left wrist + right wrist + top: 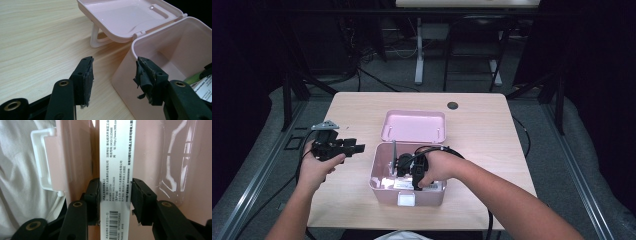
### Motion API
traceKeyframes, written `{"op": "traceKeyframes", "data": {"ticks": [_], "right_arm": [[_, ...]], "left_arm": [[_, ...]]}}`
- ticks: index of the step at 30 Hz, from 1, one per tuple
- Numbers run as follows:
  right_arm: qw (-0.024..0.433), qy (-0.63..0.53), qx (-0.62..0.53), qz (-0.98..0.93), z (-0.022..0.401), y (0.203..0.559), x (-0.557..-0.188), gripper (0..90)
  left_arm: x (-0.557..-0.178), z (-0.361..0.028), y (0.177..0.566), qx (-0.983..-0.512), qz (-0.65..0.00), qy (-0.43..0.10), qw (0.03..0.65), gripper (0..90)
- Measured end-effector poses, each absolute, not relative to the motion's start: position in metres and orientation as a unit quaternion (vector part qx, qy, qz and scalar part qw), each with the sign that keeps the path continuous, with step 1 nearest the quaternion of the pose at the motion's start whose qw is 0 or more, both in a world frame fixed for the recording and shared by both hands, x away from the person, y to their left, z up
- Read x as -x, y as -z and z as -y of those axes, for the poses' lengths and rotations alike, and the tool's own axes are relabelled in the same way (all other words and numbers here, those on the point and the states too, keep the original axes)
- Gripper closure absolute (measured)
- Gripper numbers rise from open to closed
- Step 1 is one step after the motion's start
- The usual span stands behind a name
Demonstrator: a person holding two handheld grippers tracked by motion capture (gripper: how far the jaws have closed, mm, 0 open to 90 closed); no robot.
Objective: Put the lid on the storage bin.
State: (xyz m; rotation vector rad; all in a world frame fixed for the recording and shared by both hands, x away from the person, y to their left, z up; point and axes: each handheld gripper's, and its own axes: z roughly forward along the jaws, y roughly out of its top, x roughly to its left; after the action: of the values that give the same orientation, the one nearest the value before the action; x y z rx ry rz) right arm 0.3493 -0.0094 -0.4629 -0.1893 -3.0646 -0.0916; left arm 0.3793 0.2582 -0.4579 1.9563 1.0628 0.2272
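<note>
High view: one pink box (377, 177) (lid up), one white carton (116, 170) clamped by right gripper (115, 200) fingers; left gripper (113, 77) fingers wide.

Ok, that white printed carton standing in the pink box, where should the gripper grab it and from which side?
Grip the white printed carton across its narrow width, on the two long side edges, coming down from above through the open top of the pink box. It stands on edge by the box wall, so only those edges are free. The right gripper already has a jaw on each side there.
</note>
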Motion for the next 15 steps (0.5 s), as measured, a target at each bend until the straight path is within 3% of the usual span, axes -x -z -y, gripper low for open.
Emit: {"op": "traceKeyframes", "data": {"ticks": [15], "right_arm": [[0.011,0.082,0.090,0.992,0.023,0.429,-0.349,52.9]], "left_arm": [[-0.378,-0.259,0.457,-0.786,-0.426,-0.091,0.438,47.7]]}}
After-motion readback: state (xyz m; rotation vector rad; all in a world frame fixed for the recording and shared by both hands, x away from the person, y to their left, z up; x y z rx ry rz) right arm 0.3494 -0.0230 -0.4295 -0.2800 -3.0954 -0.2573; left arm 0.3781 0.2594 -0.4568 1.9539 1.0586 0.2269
